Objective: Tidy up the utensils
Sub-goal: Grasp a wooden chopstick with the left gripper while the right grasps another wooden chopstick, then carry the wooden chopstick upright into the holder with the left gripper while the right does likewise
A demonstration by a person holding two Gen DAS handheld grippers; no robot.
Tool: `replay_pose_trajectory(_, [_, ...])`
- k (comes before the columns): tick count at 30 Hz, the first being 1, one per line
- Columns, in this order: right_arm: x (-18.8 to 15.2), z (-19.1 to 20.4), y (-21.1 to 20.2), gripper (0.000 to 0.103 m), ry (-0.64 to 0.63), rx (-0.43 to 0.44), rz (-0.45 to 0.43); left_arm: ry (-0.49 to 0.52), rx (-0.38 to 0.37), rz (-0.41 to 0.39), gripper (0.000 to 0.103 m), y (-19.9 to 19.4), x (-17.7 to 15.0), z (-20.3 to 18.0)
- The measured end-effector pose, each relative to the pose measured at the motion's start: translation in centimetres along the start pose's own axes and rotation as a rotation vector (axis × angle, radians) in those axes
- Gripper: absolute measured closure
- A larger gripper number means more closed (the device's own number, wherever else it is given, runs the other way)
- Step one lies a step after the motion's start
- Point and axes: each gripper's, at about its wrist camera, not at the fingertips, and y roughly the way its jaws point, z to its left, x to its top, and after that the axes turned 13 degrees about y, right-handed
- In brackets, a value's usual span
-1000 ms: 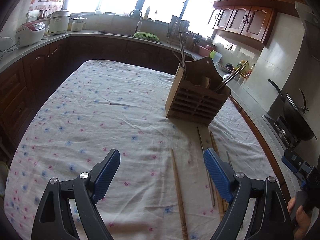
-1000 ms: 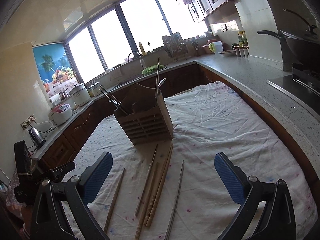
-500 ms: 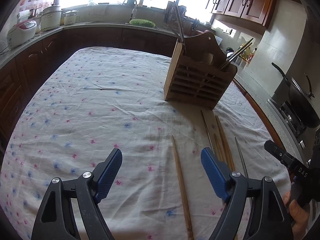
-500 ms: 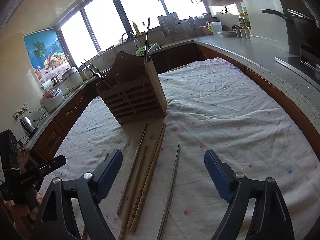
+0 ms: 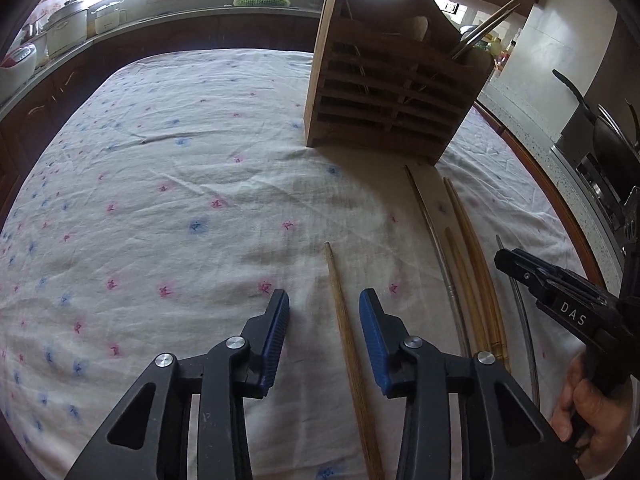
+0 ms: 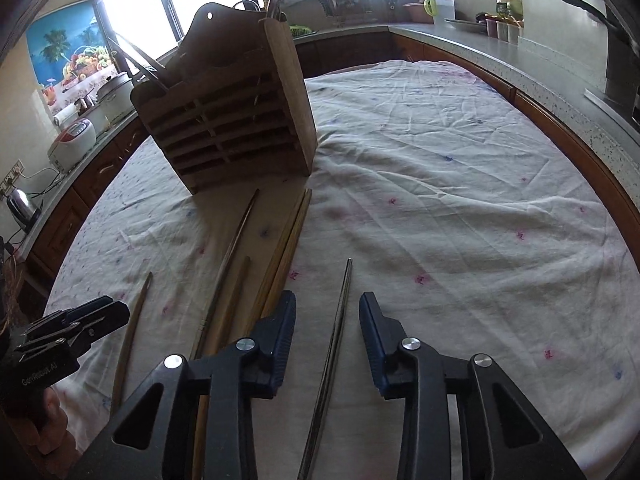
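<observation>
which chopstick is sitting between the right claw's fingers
The lone metal chopstick, thin and silvery, lying apart on the right of the wooden ones. The right claw straddles it, jaws open, not yet gripping.

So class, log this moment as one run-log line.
left hand-held gripper: open, straddling wooden chopstick | right hand-held gripper: open, straddling metal chopstick | holder: upright

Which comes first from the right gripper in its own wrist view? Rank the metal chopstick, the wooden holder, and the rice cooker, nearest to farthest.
1. Metal chopstick: lying on the cloth between the open fingers of the right gripper.
2. Wooden holder: standing ahead and to the left, past the chopsticks' far ends.
3. Rice cooker: on the counter at far left, beyond the table.
</observation>
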Motion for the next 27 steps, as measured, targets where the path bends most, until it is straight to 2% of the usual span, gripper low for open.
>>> replay_pose_trajectory(2, [0.0,0.6,0.3,0.076,-0.032,-0.035,0.0,0.023,0.02,0.003,0.069,0.6,0.3,-0.4])
replay_pose_trajectory(6, [-0.3,2.0,0.8,0.081,-0.113,-0.097,-0.007,0.09,0.094,0.015,0.086,1.5,0.9,-1.8])
replay_pose_trajectory(8, [-0.4,2.3,0.9,0.093,-0.137,-0.102,-0.006,0.121,0.117,0.015,0.093,1.7,1.1,-2.4])
replay_pose_trajectory(9, [-0.4,2.4,0.9,0.096,-0.143,-0.101,-0.005,0.128,0.111,0.017,0.097,1.9,1.1,-2.5])
replay_pose_trajectory(11, [-0.2,2.3,0.9,0.097,-0.138,-0.095,-0.005,0.115,0.072,0.015,0.098,1.8,1.2,-2.4])
replay_pose_trajectory(15, [0.2,1.3,0.2,0.098,-0.069,-0.012,0.015,0.068,0.001,-0.004,0.1,0.8,1.1,-1.4])
replay_pose_trajectory(21, [0.9,1.5,-4.1,0.099,-0.018,0.107,-0.047,0.018,-0.09,-0.106,0.1,-4.1,1.0,0.1])
replay_pose_trajectory(27, [2.7,2.6,-9.3,0.099,-0.012,0.198,-0.153,-0.019,-0.138,-0.229,0.1,-9.9,1.5,2.2])
